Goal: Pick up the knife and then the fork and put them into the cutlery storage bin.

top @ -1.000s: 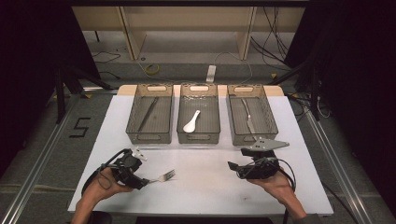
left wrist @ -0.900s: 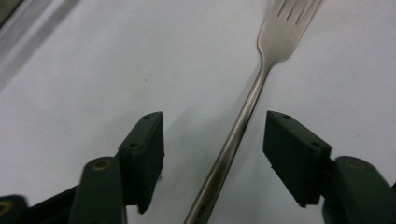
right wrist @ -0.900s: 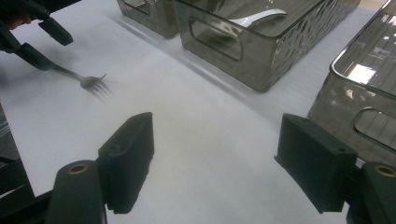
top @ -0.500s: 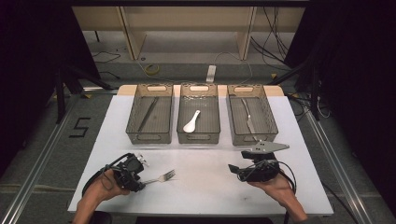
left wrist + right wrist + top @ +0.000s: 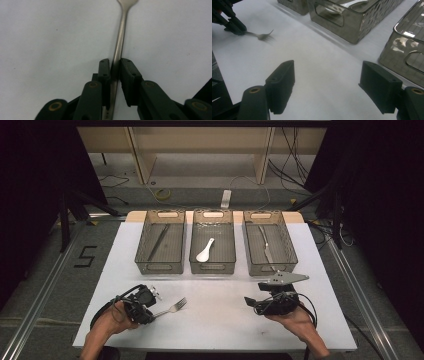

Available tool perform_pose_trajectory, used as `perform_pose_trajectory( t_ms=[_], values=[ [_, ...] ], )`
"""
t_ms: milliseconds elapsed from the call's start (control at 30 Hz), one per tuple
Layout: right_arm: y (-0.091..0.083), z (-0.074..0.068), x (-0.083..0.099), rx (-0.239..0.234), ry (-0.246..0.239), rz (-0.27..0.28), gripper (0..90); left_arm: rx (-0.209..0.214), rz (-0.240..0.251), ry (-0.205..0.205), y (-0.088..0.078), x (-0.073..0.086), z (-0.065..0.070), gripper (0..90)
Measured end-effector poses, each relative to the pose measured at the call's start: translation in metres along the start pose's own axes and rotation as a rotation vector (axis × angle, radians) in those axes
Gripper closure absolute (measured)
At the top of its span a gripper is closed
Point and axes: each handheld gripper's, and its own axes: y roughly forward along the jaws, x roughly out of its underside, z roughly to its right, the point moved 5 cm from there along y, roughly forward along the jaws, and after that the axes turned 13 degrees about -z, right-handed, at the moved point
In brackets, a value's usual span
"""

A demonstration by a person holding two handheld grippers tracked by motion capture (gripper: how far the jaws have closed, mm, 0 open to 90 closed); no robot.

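A metal fork (image 5: 172, 308) lies on the white table (image 5: 225, 330) at the front left, tines pointing right and away. My left gripper (image 5: 153, 314) rests low over its handle. In the left gripper view the fork (image 5: 120, 37) runs between the jaws of that gripper (image 5: 115, 68). They have just been closing: the right pad touches the handle and a thin gap remains at the left pad. My right gripper (image 5: 248, 302) sits at the front right with its jaws wide open (image 5: 327, 75) over bare table. Its view also catches the fork (image 5: 260, 35) and the left gripper (image 5: 233, 25).
Three smoky clear bins stand in a row mid-table. The left bin (image 5: 142, 251) holds a dark thin utensil, the middle bin (image 5: 194, 265) a white spoon (image 5: 205, 251), the right bin (image 5: 290, 252) a metal knife (image 5: 266, 247). Dark floor and cables surround the table.
The left gripper's jaws have closed in around the fork handle. Both hands and the fork stay where they were.
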Motion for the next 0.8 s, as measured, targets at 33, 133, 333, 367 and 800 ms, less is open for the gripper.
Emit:
perform_pose_trajectory(
  t_ms=[33, 133, 333, 367, 800],
  values=[
    [0.0, 0.0, 0.0, 0.0, -0.003, -0.002, 28.8, 0.0, 0.0, 0.0, 0.0, 0.0, 0.0, 80.2],
    [0.0, 0.0, 0.0, 0.002, -0.007, -0.003, 28.8, -0.002, -0.002, 0.012, 0.0, 0.001, 0.0, 80.9],
    [0.0, -0.001, 0.001, -0.001, -0.008, -0.002, 28.8, 0.003, 0.017, 0.006, 0.0, 0.001, 0.0, 81.8],
    [0.0, -0.001, 0.001, -0.002, -0.009, -0.002, 28.8, 0.009, 0.024, 0.004, -0.001, 0.001, -0.001, 81.9],
    [0.003, -0.017, -0.004, -0.039, -0.063, 0.009, 29.2, 0.075, 0.086, -0.014, -0.016, -0.019, 0.013, 82.2]
  ],
)
